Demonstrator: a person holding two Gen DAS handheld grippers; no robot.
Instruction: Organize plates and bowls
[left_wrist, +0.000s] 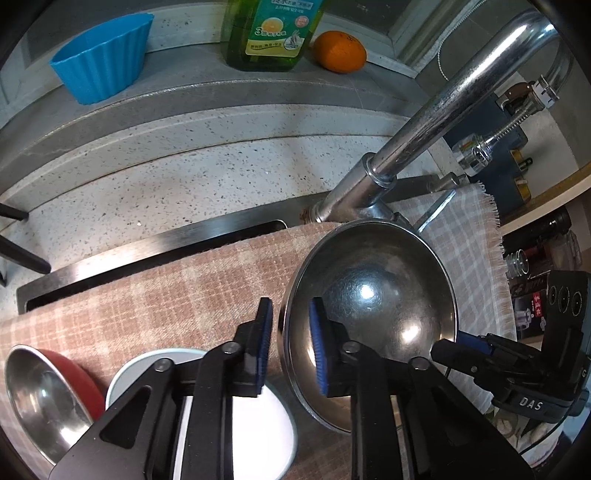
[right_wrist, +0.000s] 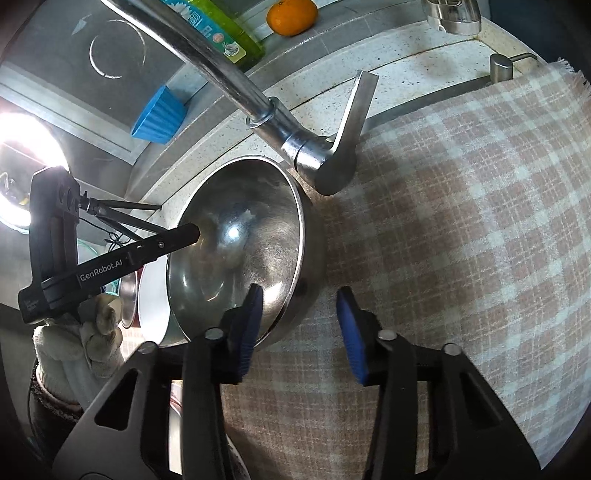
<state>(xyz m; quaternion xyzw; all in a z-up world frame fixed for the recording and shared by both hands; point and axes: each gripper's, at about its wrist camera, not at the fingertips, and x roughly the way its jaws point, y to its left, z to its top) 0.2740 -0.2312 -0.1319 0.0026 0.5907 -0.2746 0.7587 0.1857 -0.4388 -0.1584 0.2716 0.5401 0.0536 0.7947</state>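
A large steel bowl (left_wrist: 376, 295) sits tilted on the checked cloth (left_wrist: 147, 306) beside the faucet base. My left gripper (left_wrist: 291, 347) is shut on its left rim, one blue pad inside and one outside. In the right wrist view the same bowl (right_wrist: 236, 236) shows the left gripper (right_wrist: 190, 234) reaching into it, held by a gloved hand (right_wrist: 85, 332). My right gripper (right_wrist: 301, 326) straddles the near rim: its left pad is inside the bowl, and its right pad stands clear of the outer wall. A white bowl (left_wrist: 258, 424) and a small steel bowl (left_wrist: 40, 398) nested in a red one (left_wrist: 86, 380) lie at lower left.
The chrome faucet (left_wrist: 443, 110) arches over the bowl, its lever (right_wrist: 354, 122) close behind it. On the back ledge stand a blue fluted cup (left_wrist: 103, 59), a green dish soap bottle (left_wrist: 273, 33) and an orange (left_wrist: 340, 51). The cloth covers the sink to the right.
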